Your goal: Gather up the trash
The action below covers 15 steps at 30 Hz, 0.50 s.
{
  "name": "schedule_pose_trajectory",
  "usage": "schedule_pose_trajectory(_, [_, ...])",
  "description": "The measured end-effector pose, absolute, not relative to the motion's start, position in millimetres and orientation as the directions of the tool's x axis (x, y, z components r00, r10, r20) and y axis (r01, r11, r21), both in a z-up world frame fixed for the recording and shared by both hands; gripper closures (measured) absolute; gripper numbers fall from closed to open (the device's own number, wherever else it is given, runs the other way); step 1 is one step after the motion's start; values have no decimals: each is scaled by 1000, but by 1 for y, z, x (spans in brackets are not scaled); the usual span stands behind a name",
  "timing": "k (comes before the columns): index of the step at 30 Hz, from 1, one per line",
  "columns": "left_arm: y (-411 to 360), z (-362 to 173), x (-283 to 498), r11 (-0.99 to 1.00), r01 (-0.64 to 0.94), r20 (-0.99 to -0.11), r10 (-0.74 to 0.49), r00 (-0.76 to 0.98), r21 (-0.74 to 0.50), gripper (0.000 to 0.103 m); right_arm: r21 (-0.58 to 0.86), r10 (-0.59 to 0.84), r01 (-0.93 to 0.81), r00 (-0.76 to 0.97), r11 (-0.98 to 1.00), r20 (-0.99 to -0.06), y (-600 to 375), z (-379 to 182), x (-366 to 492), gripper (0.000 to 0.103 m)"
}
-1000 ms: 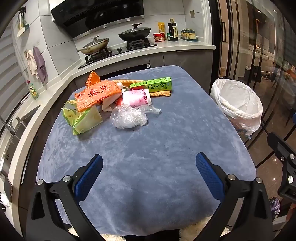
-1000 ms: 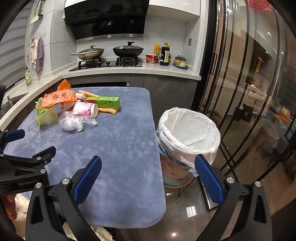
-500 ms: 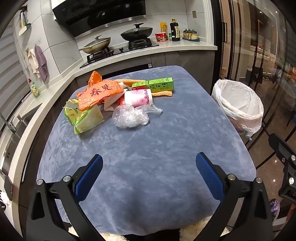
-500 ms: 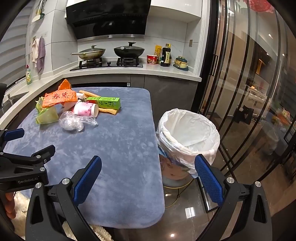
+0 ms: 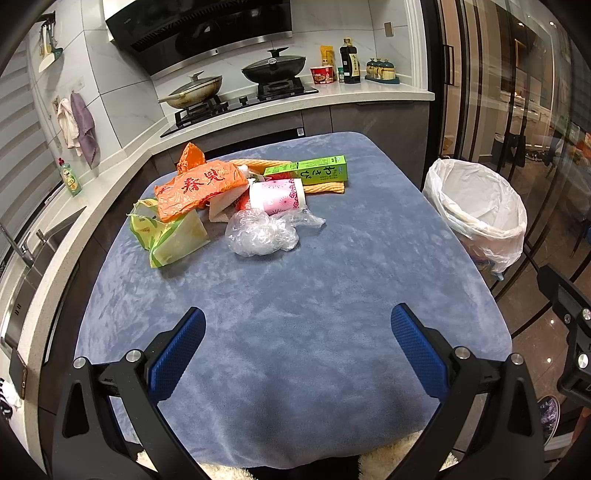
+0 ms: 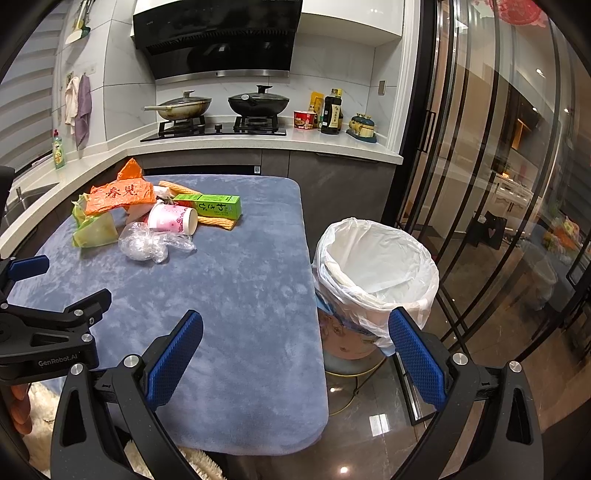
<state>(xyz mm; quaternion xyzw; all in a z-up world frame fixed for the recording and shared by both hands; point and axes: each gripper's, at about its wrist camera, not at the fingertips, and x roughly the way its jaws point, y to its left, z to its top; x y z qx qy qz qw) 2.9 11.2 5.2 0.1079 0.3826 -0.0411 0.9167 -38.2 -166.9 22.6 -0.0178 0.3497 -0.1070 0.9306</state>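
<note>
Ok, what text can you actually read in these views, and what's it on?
"GenRobot.AI": on the left gripper's body, seen from the right wrist.
"春见": red characters on the orange bag.
"わさび": on the green box; its small print is too small to read.
Labels on the counter bottles, the red cup and the hood: too small or blurred.

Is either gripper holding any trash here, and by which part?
Nothing is held. The left gripper and right gripper are both open and empty above the table; the trash pile, including the clear plastic wrap, lies untouched.
</note>
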Motion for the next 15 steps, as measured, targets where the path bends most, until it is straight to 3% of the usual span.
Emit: schedule_pose_trajectory(15, [7, 8, 0, 974, 149, -709, 16, 705, 170, 7, -108, -212, 187, 735, 976, -644, -168, 23, -39, 7])
